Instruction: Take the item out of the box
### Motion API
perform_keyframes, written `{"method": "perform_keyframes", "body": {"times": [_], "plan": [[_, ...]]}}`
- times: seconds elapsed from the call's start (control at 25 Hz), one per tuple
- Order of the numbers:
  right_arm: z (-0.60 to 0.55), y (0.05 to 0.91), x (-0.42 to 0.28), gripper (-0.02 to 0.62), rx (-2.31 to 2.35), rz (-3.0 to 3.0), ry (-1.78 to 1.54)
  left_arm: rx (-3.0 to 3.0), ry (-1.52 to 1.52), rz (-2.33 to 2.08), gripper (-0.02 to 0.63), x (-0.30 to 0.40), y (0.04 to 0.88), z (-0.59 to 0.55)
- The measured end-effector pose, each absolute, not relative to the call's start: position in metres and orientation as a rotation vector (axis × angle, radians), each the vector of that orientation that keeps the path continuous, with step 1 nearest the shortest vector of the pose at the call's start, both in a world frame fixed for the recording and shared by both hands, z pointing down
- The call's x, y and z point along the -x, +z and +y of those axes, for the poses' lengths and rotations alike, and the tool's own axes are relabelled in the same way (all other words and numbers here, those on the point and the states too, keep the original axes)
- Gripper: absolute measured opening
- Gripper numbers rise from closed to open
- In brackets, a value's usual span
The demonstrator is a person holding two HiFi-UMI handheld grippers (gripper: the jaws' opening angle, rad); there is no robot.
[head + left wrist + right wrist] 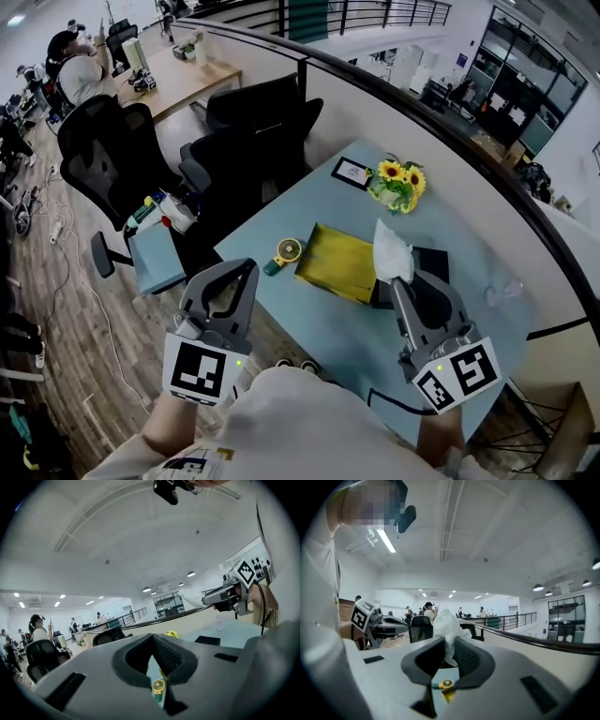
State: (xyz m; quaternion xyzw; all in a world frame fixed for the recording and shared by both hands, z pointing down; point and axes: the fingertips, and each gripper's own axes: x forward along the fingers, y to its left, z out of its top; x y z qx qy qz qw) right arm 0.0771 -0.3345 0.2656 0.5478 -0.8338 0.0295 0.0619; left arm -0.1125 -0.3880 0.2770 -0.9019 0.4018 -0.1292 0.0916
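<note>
We are pinching the crumpled white plastic item point(391, 249) with our right gripper point(396, 281), just above the flat black box point(429, 261) at centre right; our left gripper point(247, 268) is hovering closed, empty, lower left.

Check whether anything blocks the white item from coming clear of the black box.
Nothing visible does. The right gripper grips the white item, held up by the black box with open air round it. The left gripper is well off to the side.
</note>
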Motion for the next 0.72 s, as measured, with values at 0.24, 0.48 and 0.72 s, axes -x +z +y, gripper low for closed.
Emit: {"method": "perform_keyframes", "body": {"times": [0.24,0.48,0.72], "plan": [[-0.335,0.282,-0.078,0.066,-1.647,-2.500,0.147,2.736,-0.402,1.239,0.003,0.117,0.290,-0.389],[-0.336,0.293,-0.074,0.066,-1.630,-2.494,0.153,2.733,-0.389,1.263,0.003,0.119,0.289,-0.386],[-0.331,0.292,-0.077,0.066,-1.625,-2.492,0.159,2.743,-0.384,1.245,0.003,0.110,0.287,-0.379]]}}
